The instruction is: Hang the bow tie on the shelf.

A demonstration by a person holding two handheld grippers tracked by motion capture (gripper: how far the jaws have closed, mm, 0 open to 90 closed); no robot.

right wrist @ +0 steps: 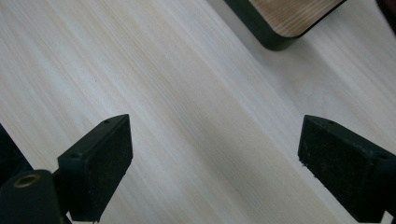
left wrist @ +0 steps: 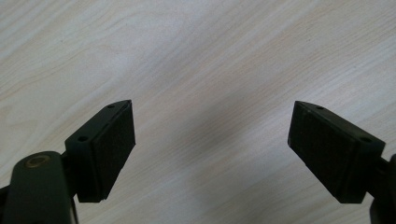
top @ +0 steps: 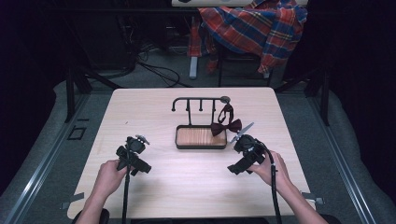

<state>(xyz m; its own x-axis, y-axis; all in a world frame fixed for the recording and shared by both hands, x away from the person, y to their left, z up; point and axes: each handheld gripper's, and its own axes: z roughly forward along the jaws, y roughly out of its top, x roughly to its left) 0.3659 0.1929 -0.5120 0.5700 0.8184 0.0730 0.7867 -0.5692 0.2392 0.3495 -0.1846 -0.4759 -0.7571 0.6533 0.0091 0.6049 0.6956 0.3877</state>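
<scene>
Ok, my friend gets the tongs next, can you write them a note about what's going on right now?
Left tongs: open, holding nothing, over bare table.
Right tongs: open, holding nothing, just right of the stand's wooden tray.
The dark red bow tie hangs by its strap from the right end of the black hook stand, at the tray's right edge.
Done: nothing gripped yet.
Left: probably take the bow tie; right tongs are closest.

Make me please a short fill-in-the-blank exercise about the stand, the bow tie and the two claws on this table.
1. The dark red bow tie hangs from the stand's ____ end.
2. The stand rises from a tray with a ____ floor.
3. Both the left claw and the right claw are ____.

Missing words: right; wooden; open
</scene>
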